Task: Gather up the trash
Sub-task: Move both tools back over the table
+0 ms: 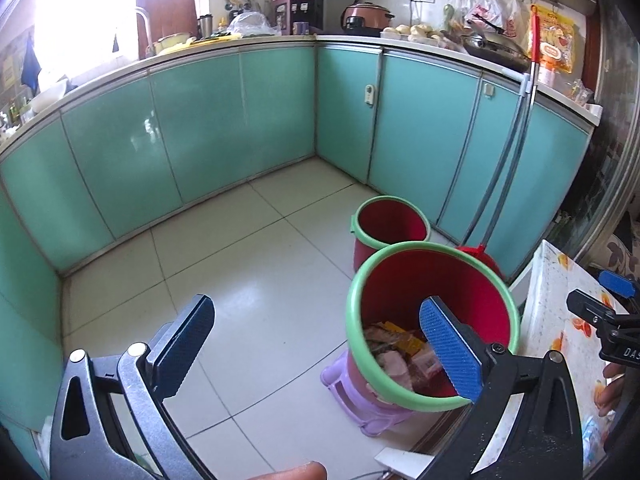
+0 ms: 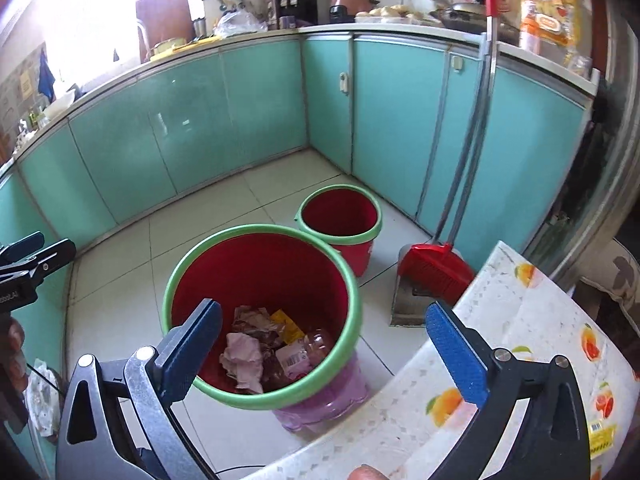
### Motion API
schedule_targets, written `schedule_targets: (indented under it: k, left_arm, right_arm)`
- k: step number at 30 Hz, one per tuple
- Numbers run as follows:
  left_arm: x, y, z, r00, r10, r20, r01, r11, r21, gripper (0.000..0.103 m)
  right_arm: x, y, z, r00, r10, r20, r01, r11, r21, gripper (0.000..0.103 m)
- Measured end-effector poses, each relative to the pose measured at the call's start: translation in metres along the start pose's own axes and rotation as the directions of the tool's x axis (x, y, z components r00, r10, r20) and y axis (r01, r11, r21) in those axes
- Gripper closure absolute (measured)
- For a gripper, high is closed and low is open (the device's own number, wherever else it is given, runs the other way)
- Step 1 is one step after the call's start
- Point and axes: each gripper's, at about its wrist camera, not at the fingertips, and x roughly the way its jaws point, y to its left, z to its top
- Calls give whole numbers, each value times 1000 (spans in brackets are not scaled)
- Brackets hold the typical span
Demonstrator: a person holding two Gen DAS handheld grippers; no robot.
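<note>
the right hand-held gripper (image 2: 324,354) is hanging wide and empty over the red bin (image 2: 262,316), where the crumpled trash (image 2: 256,354) is lying. the left hand-held gripper (image 1: 316,354) is also gaping empty. next, swing back to the table (image 2: 520,340) without clipping the green rim.

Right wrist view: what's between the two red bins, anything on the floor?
Nothing. In the right wrist view the near bin, holding trash, has its rim overlapping the far bin; no loose item shows between them.
</note>
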Motion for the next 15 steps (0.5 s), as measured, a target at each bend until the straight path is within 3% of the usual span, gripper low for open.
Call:
schedule_targets:
  k: [4, 7, 11, 15]
  left_arm:
    - [-12, -38, 3, 996, -84, 25, 82, 994, 78, 0]
    - [-21, -74, 5, 983, -180, 20, 176, 974, 142, 0]
    - [-37, -128, 1, 957, -290, -3, 282, 930, 237, 0]
    - [-50, -183, -12, 920, -386, -68, 387, 867, 315, 0]
  right_arm:
    - [-64, -46, -22, 993, -96, 69, 89, 991, 100, 1]
    - [-110, -84, -47, 981, -171, 94, 152, 971, 183, 1]
    - [-165, -130, -84, 956, -282, 78, 254, 933, 256, 1]
    - [-209, -175, -124, 927, -373, 33, 346, 887, 306, 1]
